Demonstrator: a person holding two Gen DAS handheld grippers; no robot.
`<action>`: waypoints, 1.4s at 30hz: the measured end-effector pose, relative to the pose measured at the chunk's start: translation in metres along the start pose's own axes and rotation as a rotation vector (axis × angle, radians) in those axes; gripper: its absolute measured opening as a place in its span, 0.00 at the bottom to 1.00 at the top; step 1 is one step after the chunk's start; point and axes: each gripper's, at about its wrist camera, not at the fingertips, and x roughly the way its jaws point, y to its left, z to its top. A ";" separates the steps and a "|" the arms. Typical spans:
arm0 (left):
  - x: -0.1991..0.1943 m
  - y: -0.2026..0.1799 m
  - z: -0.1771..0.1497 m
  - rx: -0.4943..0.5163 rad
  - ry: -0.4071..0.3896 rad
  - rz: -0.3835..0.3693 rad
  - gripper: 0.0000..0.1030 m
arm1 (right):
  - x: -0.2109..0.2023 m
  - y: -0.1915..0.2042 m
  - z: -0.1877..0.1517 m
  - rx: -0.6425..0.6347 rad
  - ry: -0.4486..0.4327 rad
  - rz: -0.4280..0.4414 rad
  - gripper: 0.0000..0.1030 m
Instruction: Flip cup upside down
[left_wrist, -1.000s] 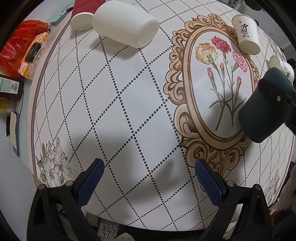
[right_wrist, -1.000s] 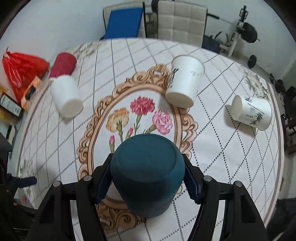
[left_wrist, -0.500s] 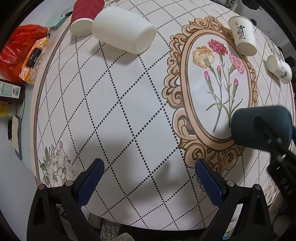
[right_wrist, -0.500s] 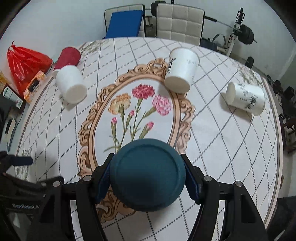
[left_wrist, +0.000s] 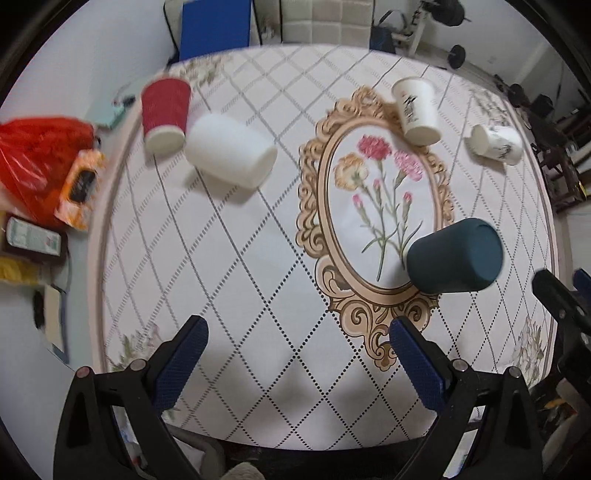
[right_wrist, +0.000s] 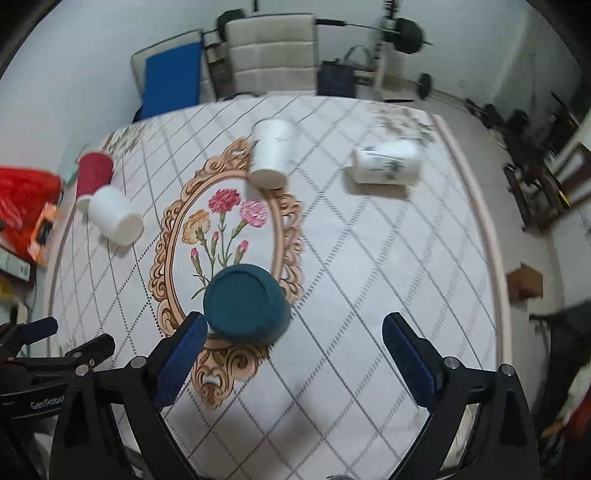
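dark teal cup (right_wrist: 246, 304) stands upside down on the table (right_wrist: 388, 258), flat base up, rim on the cloth at the lower end of the gold oval frame (right_wrist: 168, 236) with printed flowers (right_wrist: 225, 221). same cup in the left view (left_wrist: 455, 255), right of centre, over the frame's lower right edge.

right gripper (right_wrist: 291, 354): jaws spread wide, nothing between them. its left pad sits just beside the cup's near side; touching or not, cannot tell. the cup lies left of the gap, not inside it.

left gripper (left_wrist: 298, 358): jaws also spread wide, empty, over bare checked cloth near the table's front edge, well apart from the cup.

other cups: a red cup (left_wrist: 165, 115) and a plain white cup (left_wrist: 231, 150) close together at far left, the white one on its side. a white cup with black lettering (left_wrist: 416, 106) at the frame's top, rim down. another white printed cup (right_wrist: 386, 166) on its side further right.

off the table to the left, a red bag (left_wrist: 35, 162). beyond the far edge, a blue pad (right_wrist: 170, 79) and a padded chair (right_wrist: 271, 55).
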 end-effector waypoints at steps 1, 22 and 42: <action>-0.006 -0.001 -0.001 0.007 -0.014 0.001 0.98 | -0.009 -0.002 -0.004 0.009 -0.003 -0.016 0.95; -0.231 -0.025 -0.072 -0.008 -0.324 -0.005 0.98 | -0.246 -0.042 -0.046 0.034 -0.167 -0.045 0.95; -0.299 -0.035 -0.110 -0.052 -0.408 0.021 0.99 | -0.354 -0.061 -0.064 0.013 -0.232 -0.014 0.99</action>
